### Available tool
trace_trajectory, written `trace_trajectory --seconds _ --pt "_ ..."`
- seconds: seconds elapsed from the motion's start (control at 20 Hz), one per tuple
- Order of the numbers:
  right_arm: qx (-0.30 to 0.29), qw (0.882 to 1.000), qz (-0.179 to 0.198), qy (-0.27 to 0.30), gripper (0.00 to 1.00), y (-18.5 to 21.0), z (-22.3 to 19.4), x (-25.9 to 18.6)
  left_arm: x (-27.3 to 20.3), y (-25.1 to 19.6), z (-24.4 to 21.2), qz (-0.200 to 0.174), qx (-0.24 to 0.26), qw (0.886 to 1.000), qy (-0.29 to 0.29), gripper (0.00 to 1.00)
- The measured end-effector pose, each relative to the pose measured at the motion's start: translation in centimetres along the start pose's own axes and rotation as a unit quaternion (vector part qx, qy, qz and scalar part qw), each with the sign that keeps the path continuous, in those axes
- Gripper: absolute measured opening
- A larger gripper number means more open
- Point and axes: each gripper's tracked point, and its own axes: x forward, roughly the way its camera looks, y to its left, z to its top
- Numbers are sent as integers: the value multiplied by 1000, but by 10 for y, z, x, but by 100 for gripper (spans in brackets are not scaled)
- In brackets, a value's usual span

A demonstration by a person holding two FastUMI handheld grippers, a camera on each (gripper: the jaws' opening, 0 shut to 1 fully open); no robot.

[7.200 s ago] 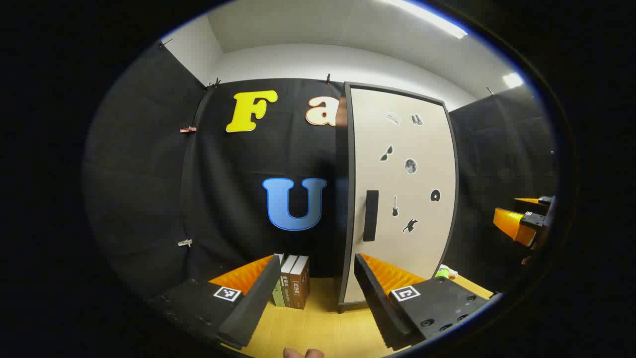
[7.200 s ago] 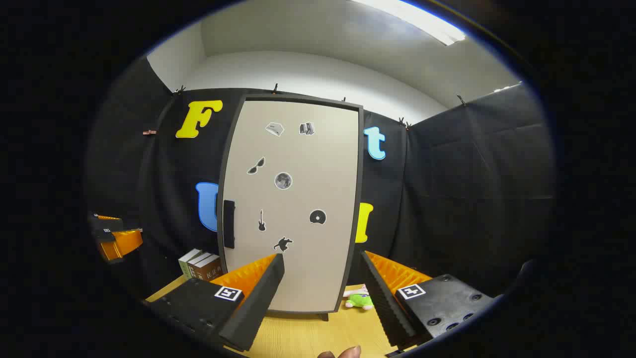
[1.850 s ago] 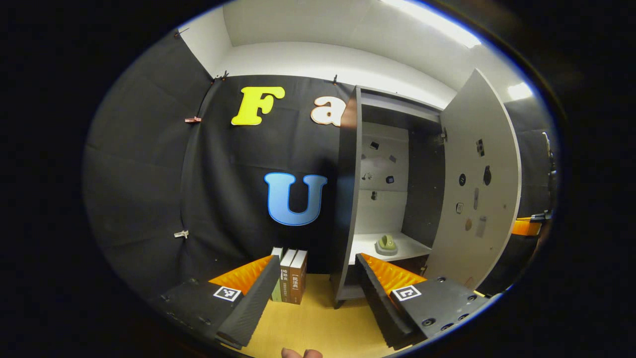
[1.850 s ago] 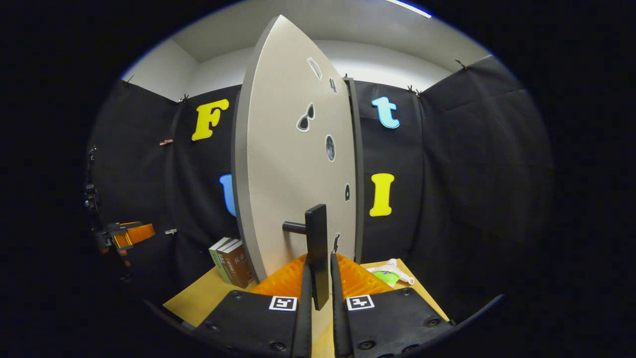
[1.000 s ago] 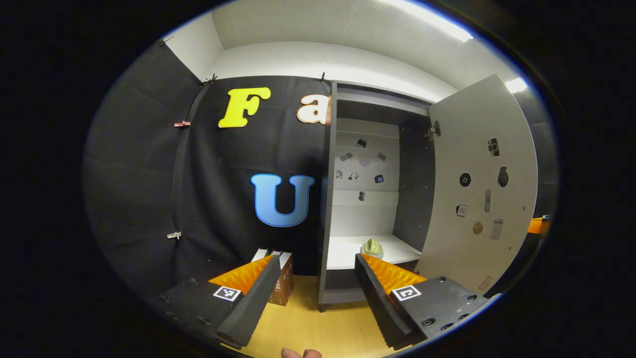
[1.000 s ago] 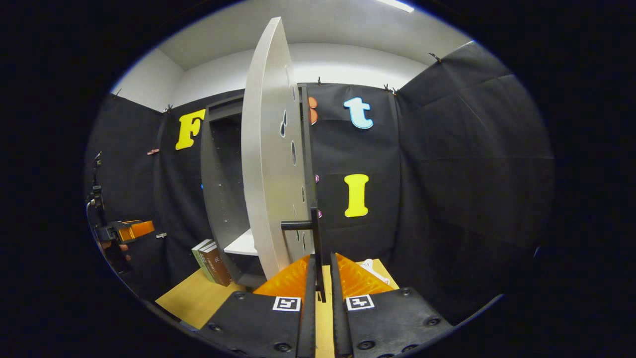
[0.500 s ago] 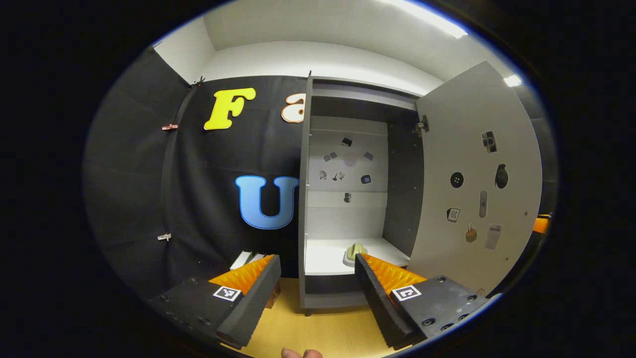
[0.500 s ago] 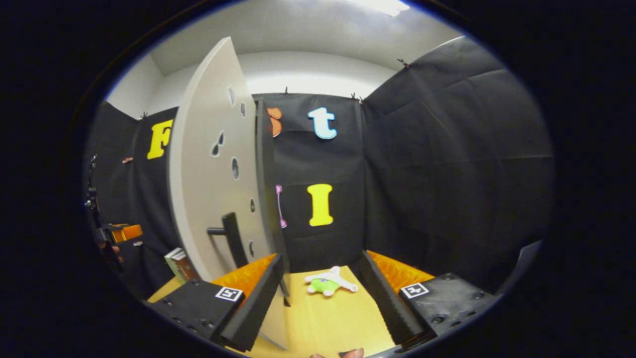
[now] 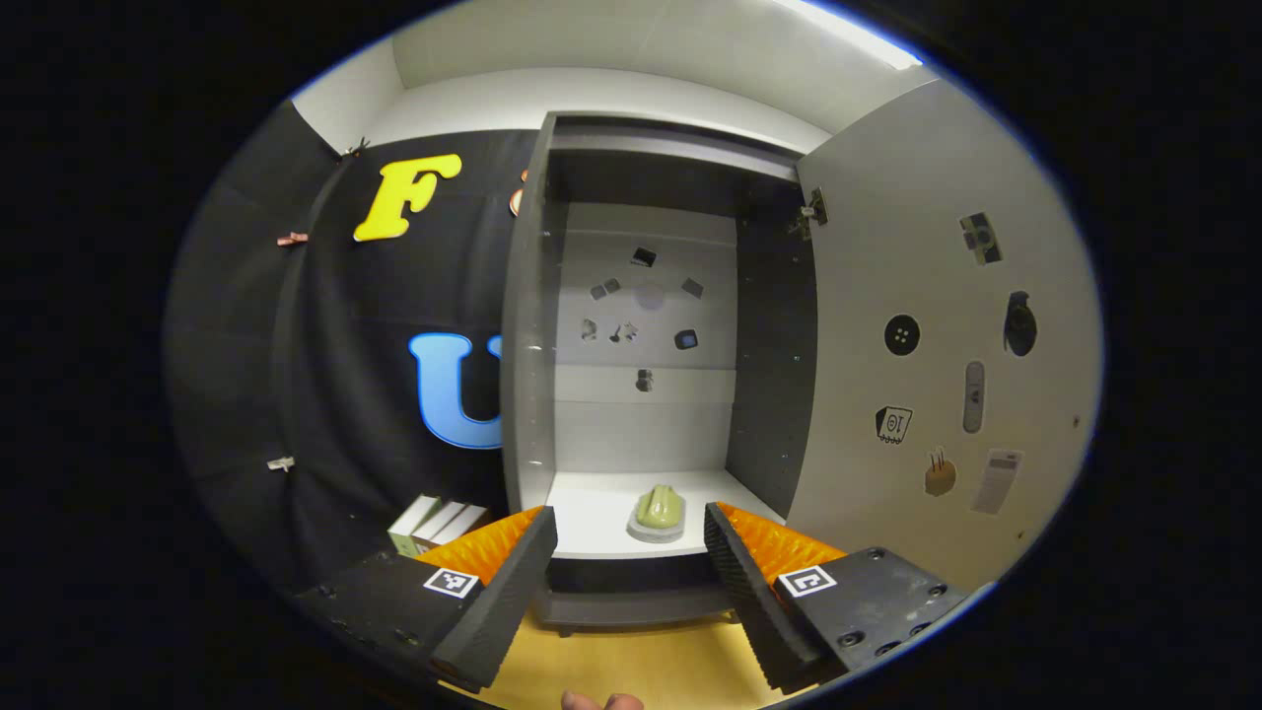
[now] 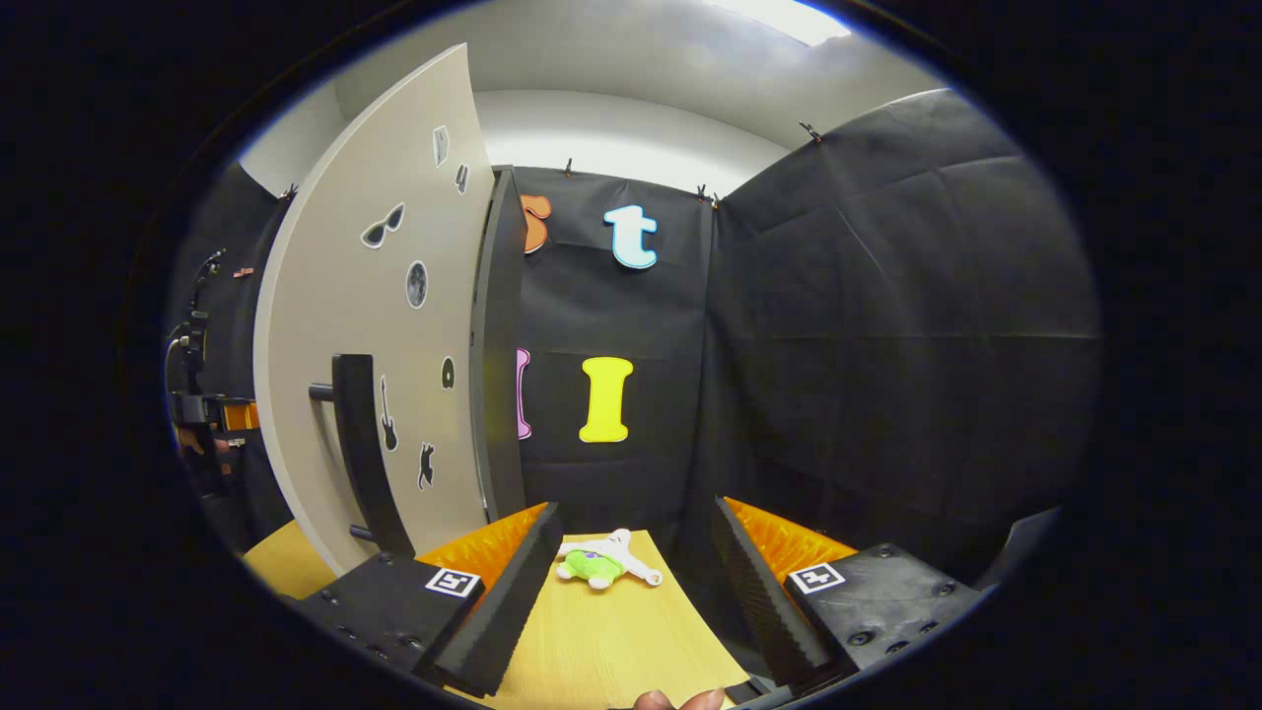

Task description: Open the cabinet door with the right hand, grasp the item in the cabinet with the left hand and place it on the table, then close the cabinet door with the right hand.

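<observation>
Small pale-green item on a pale base, resting on the white shelf inside the cabinet, roughly centred, apart from both side walls. Cabinet door swung wide to the right, inner face dotted with stickers; handle on its outer face seen in the right gripper view.

Left tool spread open, grasping nothing, aimed level at the shelf, item framed between the two fingers but well short of them. Right tool likewise released and empty, clear of the handle, pointing past the door edge toward the desk, where a green-and-white plush toy lies. Books standing left of the cabinet on the desk.

Likely next: reach into the cabinet for the item. Risks, as judged: clipping the shelf lip or the cabinet's left wall on the way in; nudging the item deeper instead of straddling it; closing on the base alone and tipping the top; door drifting back while unattended.

Part of a hand just visible at the bottom edge behind the left tool.
</observation>
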Motion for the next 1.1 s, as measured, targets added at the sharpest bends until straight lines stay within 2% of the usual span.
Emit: trace_trajectory --seconds 0.05,0.1,0.15,0.2,0.25,0.5,0.55,0.85,0.9,1.1 --pt "2 1000 0 3 100 -4 -3 4 14 -3 -4 -6 -2 1000 9 94" --pt "4 1000 0 6 95 -7 -5 9 28 -4 -7 -9 -4 1000 16 94" --pt "7 1000 3 8 100 -9 -7 13 43 -7 -10 -14 -4 1000 23 94" --pt "8 1000 3 10 98 -12 -9 18 59 -9 -15 -17 -3 999 32 94" --pt "8 1000 4 11 100 -15 -12 20 74 -11 -20 -20 -1 999 42 95" --pt "5 1000 9 14 98 -26 -17 35 158 -24 -47 -61 30 994 89 95" --pt "3 1000 9 15 100 -29 -18 37 177 -24 -52 -62 32 993 98 95" --pt "-7 1000 4 29 98 -46 -31 51 260 -6 -109 -35 62 983 168 92" --pt "-9 999 3 33 95 -48 -33 53 268 -5 -116 -37 56 983 173 91" --pt "-26 999 -6 38 98 -58 -37 52 290 -15 -119 -59 32 983 171 83"
